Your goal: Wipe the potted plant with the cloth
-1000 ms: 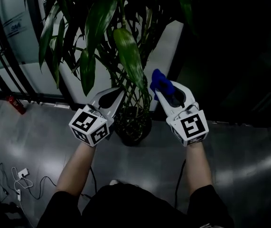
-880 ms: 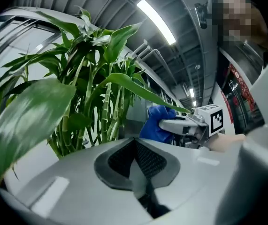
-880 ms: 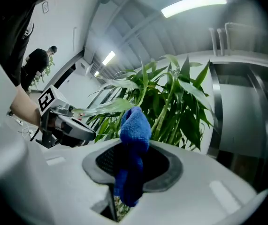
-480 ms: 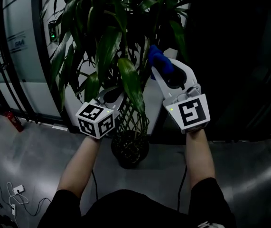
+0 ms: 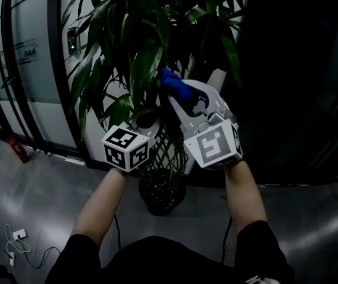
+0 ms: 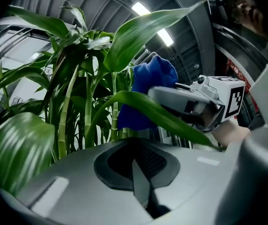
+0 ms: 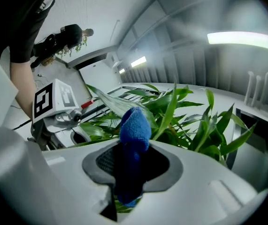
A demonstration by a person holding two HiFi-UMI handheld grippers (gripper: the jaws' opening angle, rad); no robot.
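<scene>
The potted plant (image 5: pixel 148 46) has long green leaves on cane stems and stands in a dark lattice pot (image 5: pixel 163 189) on the floor. My right gripper (image 5: pixel 183 101) is shut on a blue cloth (image 5: pixel 173 86), which pokes out past the jaws (image 7: pixel 134 128) and rests against the leaves. My left gripper (image 5: pixel 145 118) sits just left of it under a drooping leaf (image 5: pixel 146 70). Its jaws are together (image 6: pixel 138 172), and nothing shows between them. From the left gripper view the cloth (image 6: pixel 150 86) hangs behind an arching leaf (image 6: pixel 171 121).
A glass wall with dark frames (image 5: pixel 15 70) runs behind the plant on the left. A red object (image 5: pixel 17 149) and white cables (image 5: pixel 9 241) lie on the grey floor. To the right of the plant is a dark panel (image 5: pixel 299 70).
Both grippers have risen into the foliage. The right gripper has carried the cloth left, from beside the plant to against the leaves close to the left gripper.
</scene>
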